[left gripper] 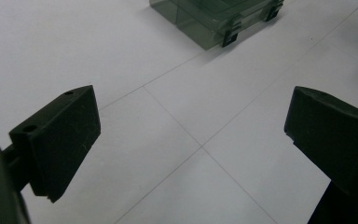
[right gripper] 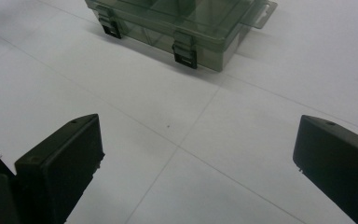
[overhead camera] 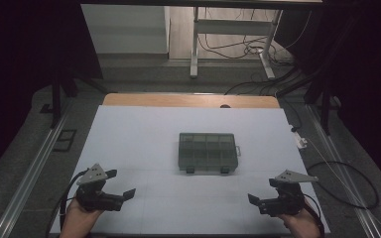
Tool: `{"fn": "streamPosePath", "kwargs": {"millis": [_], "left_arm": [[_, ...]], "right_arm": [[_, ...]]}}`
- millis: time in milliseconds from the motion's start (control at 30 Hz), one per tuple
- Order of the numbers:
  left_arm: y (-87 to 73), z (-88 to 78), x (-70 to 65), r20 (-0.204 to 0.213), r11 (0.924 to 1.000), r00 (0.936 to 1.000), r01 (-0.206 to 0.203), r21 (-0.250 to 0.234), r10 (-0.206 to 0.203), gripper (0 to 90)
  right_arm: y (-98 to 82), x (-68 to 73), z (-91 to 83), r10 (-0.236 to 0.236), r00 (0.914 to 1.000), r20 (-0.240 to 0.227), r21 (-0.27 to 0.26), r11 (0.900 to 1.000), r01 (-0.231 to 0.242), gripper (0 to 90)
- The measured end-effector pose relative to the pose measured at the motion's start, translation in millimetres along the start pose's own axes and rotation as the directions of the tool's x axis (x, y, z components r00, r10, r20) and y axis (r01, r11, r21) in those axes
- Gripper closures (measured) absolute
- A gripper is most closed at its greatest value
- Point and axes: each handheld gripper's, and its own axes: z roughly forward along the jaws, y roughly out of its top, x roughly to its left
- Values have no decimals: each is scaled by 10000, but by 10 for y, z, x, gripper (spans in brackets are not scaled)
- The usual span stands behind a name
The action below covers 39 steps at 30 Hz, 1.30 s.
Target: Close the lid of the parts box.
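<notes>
A: How do the claws stand?

B: The left claw point(overhead camera: 123, 184) is spread wide, with only bare white counter point(overhead camera: 144, 139) between its jaws. The right claw point(overhead camera: 262, 192) gapes just as far and grips nothing; neither touches anything.

A: And the box?

B: The smoky compartment box point(overhead camera: 208, 152) sits closed at mid-counter, its two dark latches point(right gripper: 185, 50) facing the person, well apart from both claws, which flank it near the front edge.
</notes>
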Motion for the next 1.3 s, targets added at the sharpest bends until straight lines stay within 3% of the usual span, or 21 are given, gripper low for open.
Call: {"fn": "streamPosePath", "kwargs": {"millis": [933,1300], "left_arm": [[-200,-224,35,-585,9991,9976,347,-248,-361,35],[-261,-257,29,-976,9994,9947,340,19,-337,32]], "right_arm": [[-248,-105,-225,506,9960,743,68,9987,-513,13],[-322,-128,-283,615,9931,995,186,9978,-637,14]]}}
